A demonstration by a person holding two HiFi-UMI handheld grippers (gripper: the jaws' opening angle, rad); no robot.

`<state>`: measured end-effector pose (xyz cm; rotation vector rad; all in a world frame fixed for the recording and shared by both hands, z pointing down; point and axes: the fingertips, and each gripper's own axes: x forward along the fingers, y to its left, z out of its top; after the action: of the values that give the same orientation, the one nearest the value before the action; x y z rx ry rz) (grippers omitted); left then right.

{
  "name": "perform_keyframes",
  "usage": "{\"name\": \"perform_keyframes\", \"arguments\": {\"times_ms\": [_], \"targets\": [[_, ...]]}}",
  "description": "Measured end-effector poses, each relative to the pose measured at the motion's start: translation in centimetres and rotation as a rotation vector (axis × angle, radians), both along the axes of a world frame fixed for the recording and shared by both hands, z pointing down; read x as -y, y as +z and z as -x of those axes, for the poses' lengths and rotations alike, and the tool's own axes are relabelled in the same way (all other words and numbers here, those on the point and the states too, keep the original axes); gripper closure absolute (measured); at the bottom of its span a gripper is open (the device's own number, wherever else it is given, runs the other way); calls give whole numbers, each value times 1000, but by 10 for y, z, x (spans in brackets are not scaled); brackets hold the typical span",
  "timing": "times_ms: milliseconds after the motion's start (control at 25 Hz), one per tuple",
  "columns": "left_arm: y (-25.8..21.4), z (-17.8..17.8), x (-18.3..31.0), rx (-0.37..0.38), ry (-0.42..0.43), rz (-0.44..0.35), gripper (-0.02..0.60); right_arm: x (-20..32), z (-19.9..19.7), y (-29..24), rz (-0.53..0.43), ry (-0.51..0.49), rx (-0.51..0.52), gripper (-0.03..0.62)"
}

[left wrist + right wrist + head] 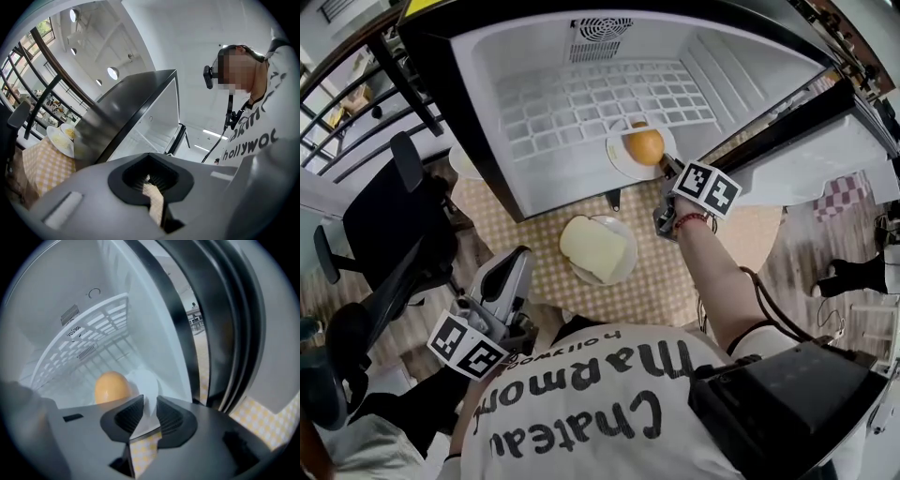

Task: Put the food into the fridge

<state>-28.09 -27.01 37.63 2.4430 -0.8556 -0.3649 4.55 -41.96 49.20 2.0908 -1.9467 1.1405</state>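
Observation:
An orange-brown bun (pixel 644 145) (pixel 111 387) lies on a small white plate (pixel 617 155) (pixel 145 380) on the white wire shelf (pixel 572 103) inside the open fridge. My right gripper (pixel 667 169) (pixel 146 411) reaches into the fridge at the plate's near edge. Its jaws stand apart with the plate's rim in the gap, and the pads do not press on it. A second plate (pixel 623 272) carrying pale bread slices (pixel 595 246) sits on the checkered table (pixel 544 281) in front of the fridge. My left gripper (pixel 517 258) (pixel 149 177) hangs low at the left, shut and empty.
The fridge door (pixel 806 159) stands open to the right of my right arm. A black office chair (pixel 384 234) is at the left of the table. In the left gripper view, two plates of food (pixel 61 138) sit on the table beside the dark fridge wall (pixel 122 112).

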Motion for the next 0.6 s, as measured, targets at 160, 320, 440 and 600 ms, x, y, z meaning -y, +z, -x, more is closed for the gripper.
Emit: {"name": "perform_keyframes", "arguments": {"times_ms": [160, 320, 440, 600], "targets": [[3, 0, -2, 8, 1, 9, 574, 1, 0, 3, 15, -8, -44, 497], [5, 3, -5, 9, -5, 18, 574, 3, 1, 3, 23, -17, -105, 496], [3, 4, -6, 12, -11, 13, 574, 5, 2, 3, 35, -39, -182, 486], [2, 7, -9, 16, -27, 15, 574, 6, -1, 3, 41, -51, -252, 477]]}}
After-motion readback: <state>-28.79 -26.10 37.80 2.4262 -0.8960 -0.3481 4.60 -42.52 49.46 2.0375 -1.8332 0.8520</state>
